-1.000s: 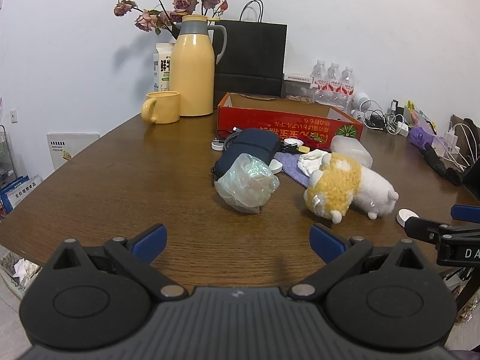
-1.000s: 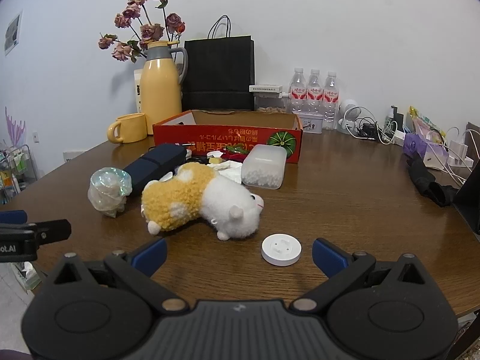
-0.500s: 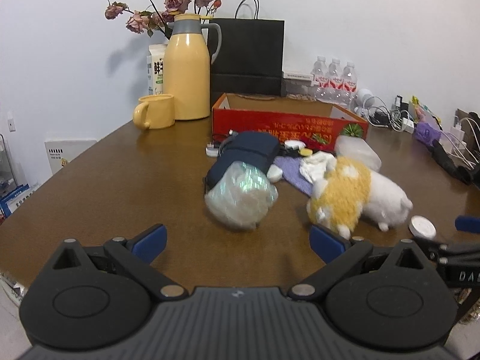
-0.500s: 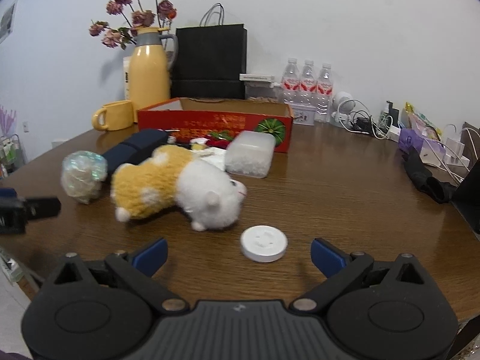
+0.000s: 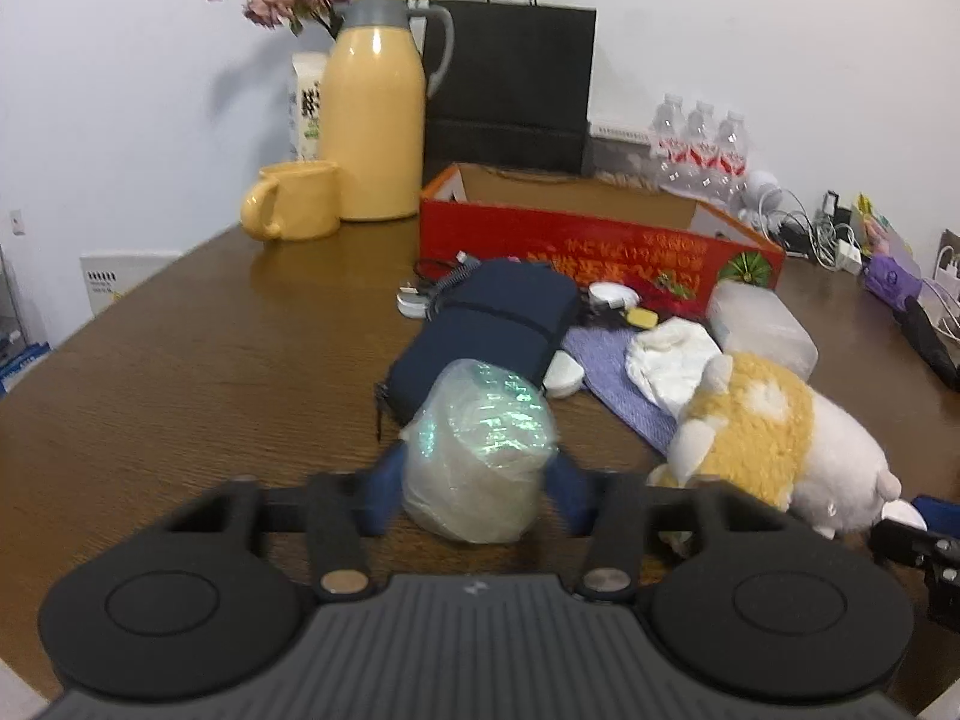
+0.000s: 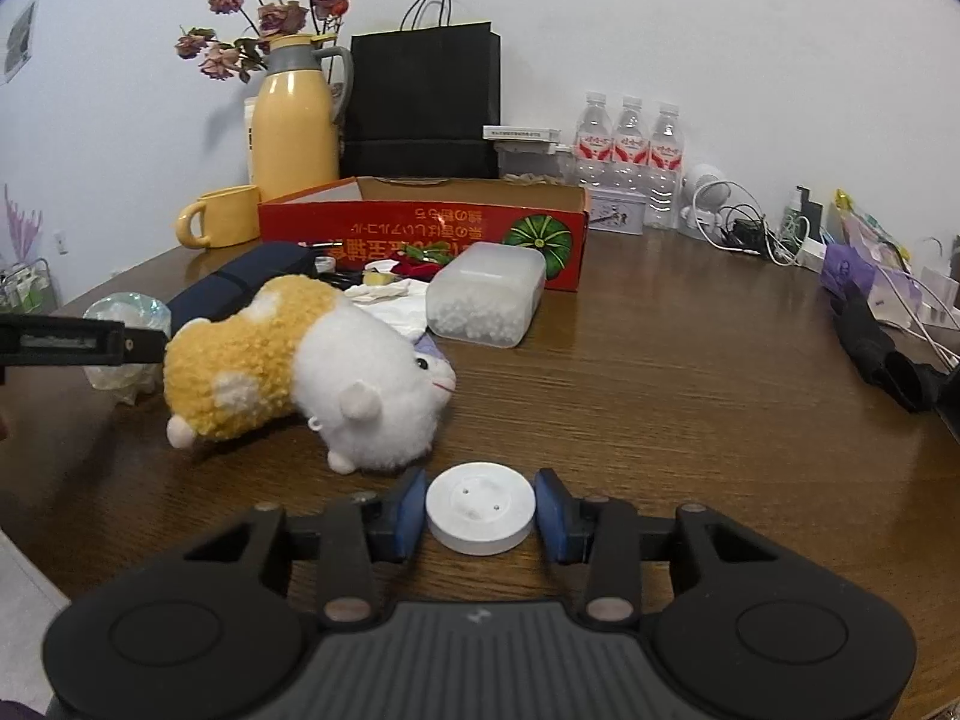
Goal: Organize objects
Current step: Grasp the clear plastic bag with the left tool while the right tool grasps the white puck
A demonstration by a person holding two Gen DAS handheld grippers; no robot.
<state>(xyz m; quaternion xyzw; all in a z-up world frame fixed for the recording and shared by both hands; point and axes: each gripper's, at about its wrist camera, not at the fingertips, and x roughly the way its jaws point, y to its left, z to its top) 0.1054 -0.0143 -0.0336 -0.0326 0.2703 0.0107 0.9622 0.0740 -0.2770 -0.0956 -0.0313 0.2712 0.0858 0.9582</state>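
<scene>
Table [image 6: 660,408]: brown wood, cluttered; red cardboard box [image 6: 420,228] open at the back, the likely bin for loose items.
Plush toy [image 6: 306,366]: lies on its side between the two tools, untouched.
Wrapped bundle [image 5: 480,450]: sits just in front of the dark pouch [image 5: 492,324]; left gripper [image 5: 474,489], wide open and well short a second ago, now has blue pads against both sides. View blurred, so firm pinch is a judgement.
White disc [image 6: 480,507]: flat on the table near the edge; right gripper [image 6: 480,507] has closed in from spread, pads touching or nearly touching its rim.
Meaning: both grasps are forming together; lift toward the box likely follows.
</scene>
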